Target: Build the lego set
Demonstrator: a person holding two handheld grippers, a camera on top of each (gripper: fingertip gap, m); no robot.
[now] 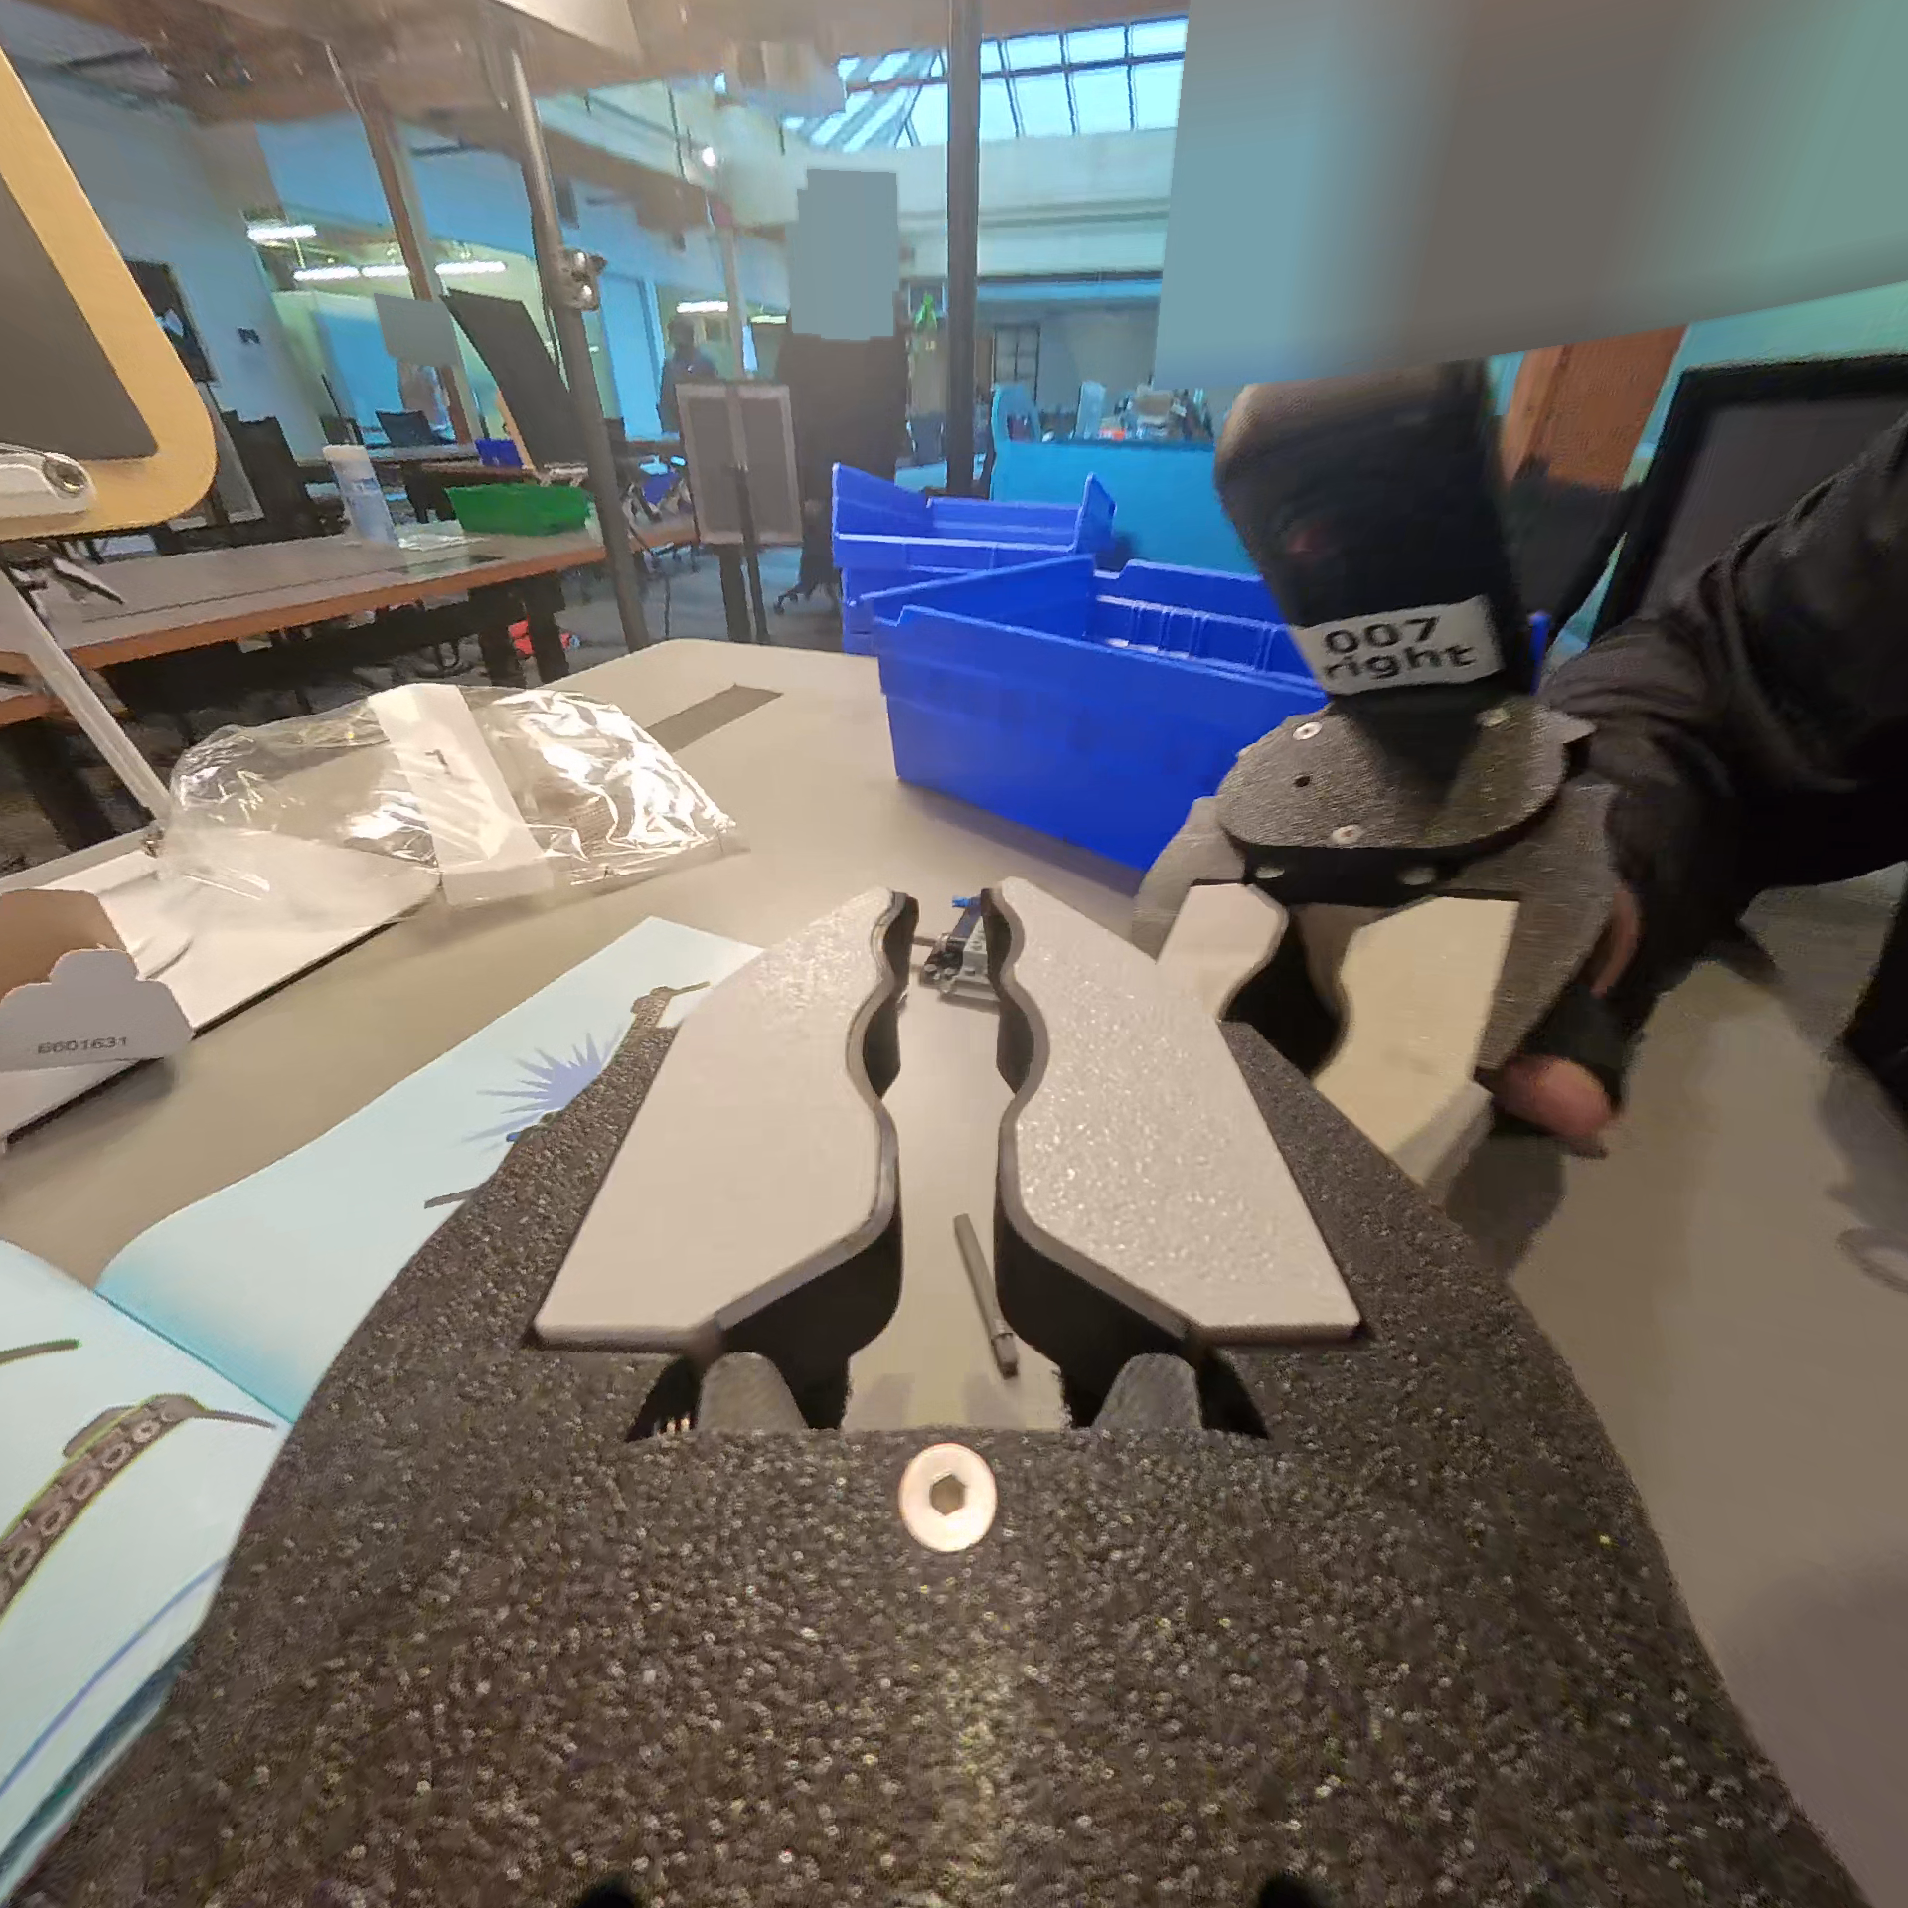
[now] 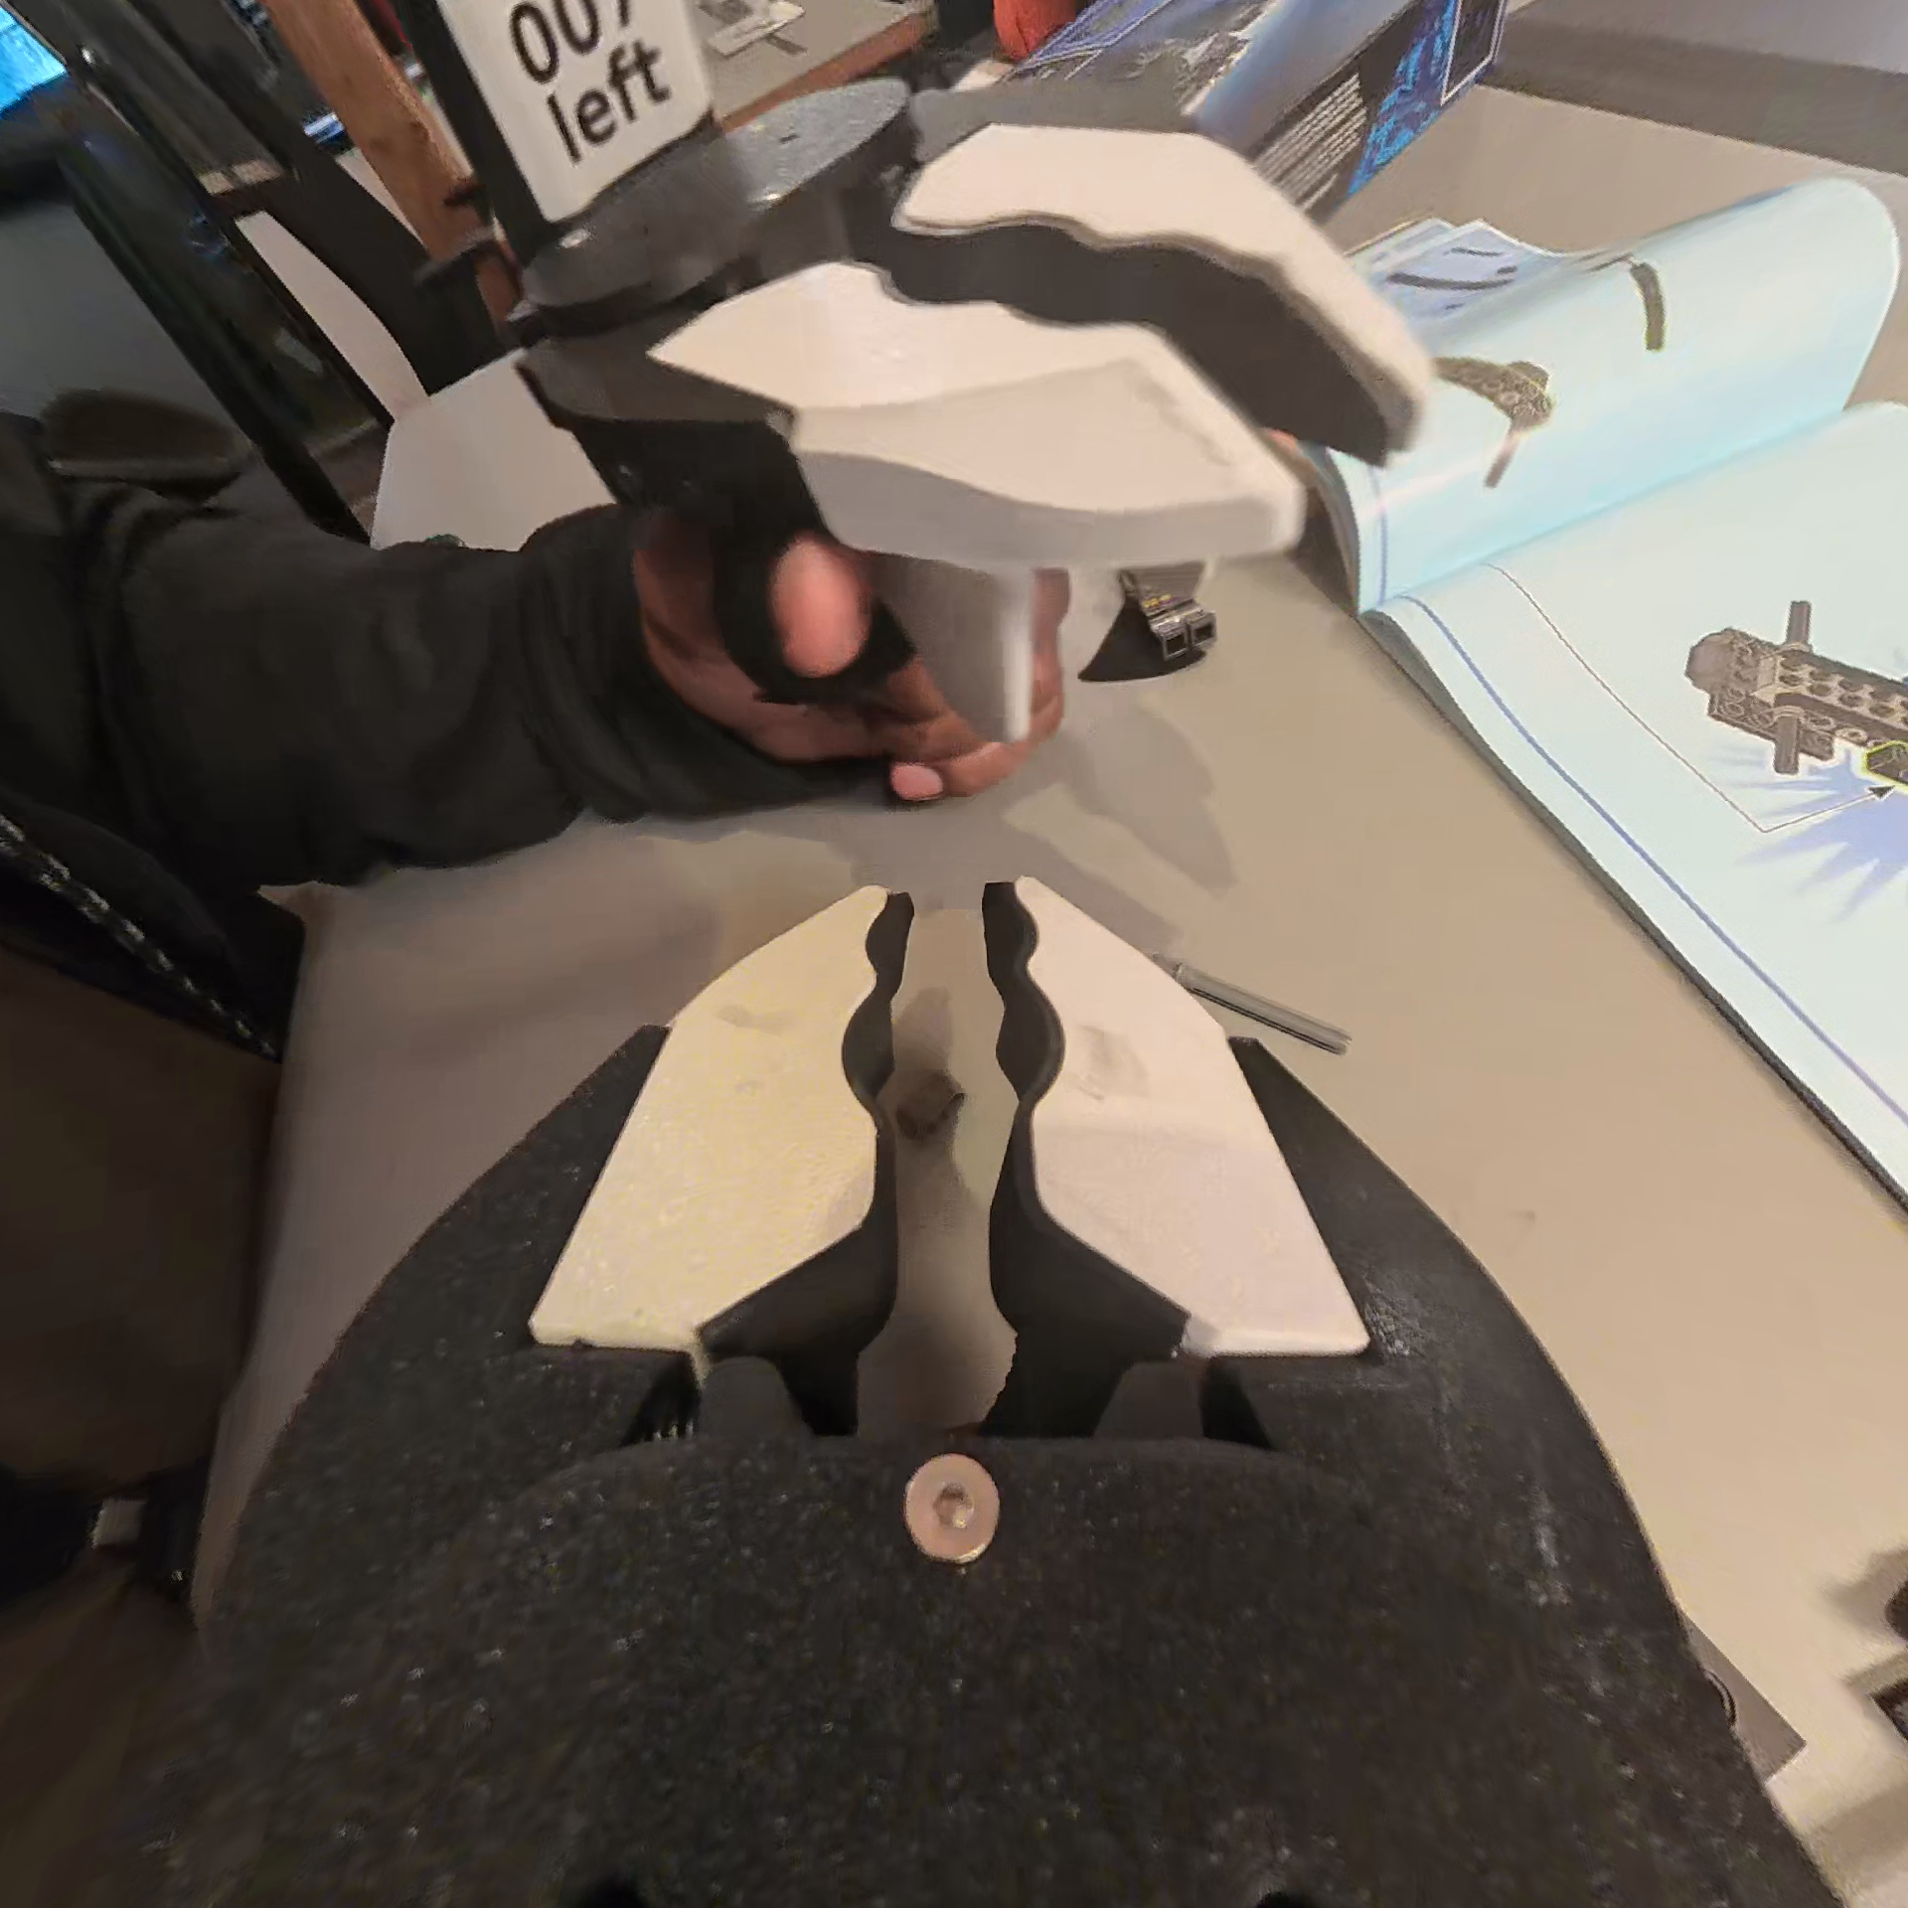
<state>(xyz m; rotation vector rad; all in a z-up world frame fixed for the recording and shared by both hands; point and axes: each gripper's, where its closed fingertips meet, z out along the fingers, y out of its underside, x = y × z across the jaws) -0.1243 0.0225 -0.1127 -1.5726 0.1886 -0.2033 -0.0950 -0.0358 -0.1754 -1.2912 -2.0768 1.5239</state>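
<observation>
We see both grippers low over the grey bench (image 1: 785, 723), each with its jaws narrow and nothing clamped between them. The left gripper (image 1: 948, 909) points at a small grey-and-black brick assembly (image 1: 960, 955) that lies on the bench at its fingertips, close to one finger and apart from the other. In the right wrist view this assembly (image 2: 1172, 619) rests on the bench under that gripper, so we judge it is lined up rather than gripped. The left hand (image 2: 878, 712) rests its fingers on the bench, which probably steadies the gripper at that height. The right gripper (image 2: 948, 898) hovers nearer us, and through its slim gap we see a small dark piece (image 2: 929, 1110) lying on the bench. A thin grey axle (image 2: 1249, 1002) lies just to the right of its fingers, loose and untouched. An open instruction booklet (image 2: 1652, 619) lies flat to the right of both grippers, its pages facing up, seemingly so they can be read while working. At the far side, stacked blue bins (image 1: 1084, 723) and a crumpled clear plastic bag (image 1: 434, 785) sit well apart from the small parts, and appear to have been pushed back from the middle of the bench.
</observation>
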